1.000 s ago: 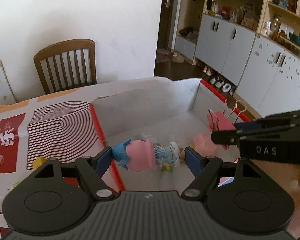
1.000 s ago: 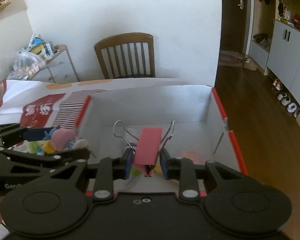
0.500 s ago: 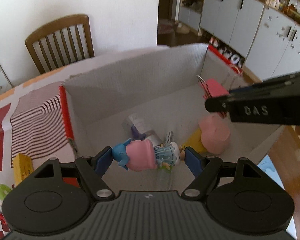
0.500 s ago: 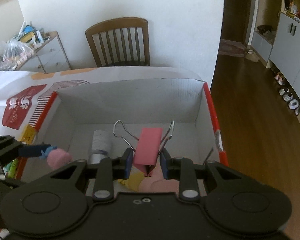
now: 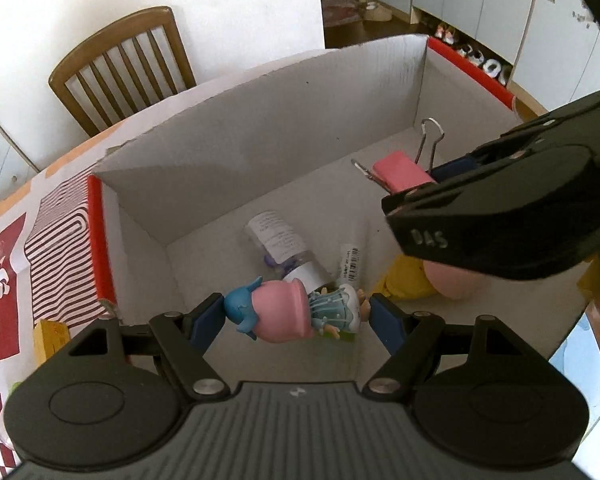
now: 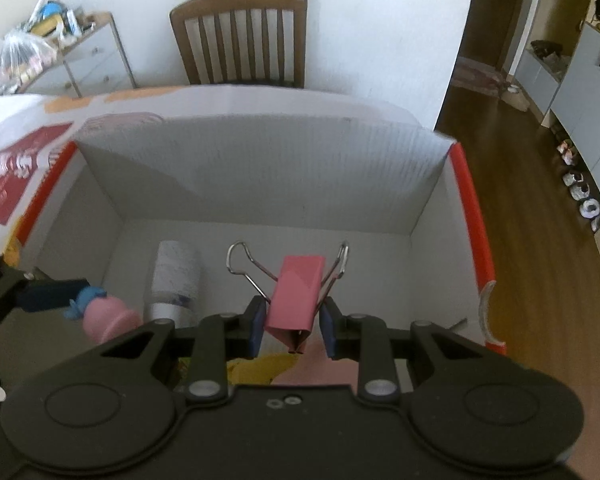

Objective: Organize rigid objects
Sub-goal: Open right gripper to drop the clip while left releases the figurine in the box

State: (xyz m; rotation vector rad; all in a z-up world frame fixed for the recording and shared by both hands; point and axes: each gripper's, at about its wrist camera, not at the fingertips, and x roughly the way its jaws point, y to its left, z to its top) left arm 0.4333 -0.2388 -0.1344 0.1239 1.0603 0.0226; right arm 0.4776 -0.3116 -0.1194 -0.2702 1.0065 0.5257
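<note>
The cardboard box fills most of what I see: white corrugated walls, red-edged rims, a flat pale floor, open at the top, sitting on a patterned tablecloth. Both of my tools hang over its inside.

On the floor lies a clear cylindrical bottle with a paper label on its side, and beside it a soft-looking pink and yellow toy, partly hidden under my right gripper.

My left gripper has its jaws closed on a small figurine — glossy moulded plastic, rounded pink head, blue tuft, pale dress — held sideways by head and feet above the near left part of the box.

My right gripper is clamped on a pink binder clip, a folded metal wedge with two springy wire handles splayed upward, held over the middle of the box.

What worries me: the figurine is round and slick, pinched only at its ends, so it could swivel or pop out early. If I let it fall from this height, I judge it will strike the bottle and set that rolling. The clip's smooth painted faces taper, so it might squirt from my pads, and its wire loops could snag a finger as I release. My two tools are close together — they may bump.
</note>
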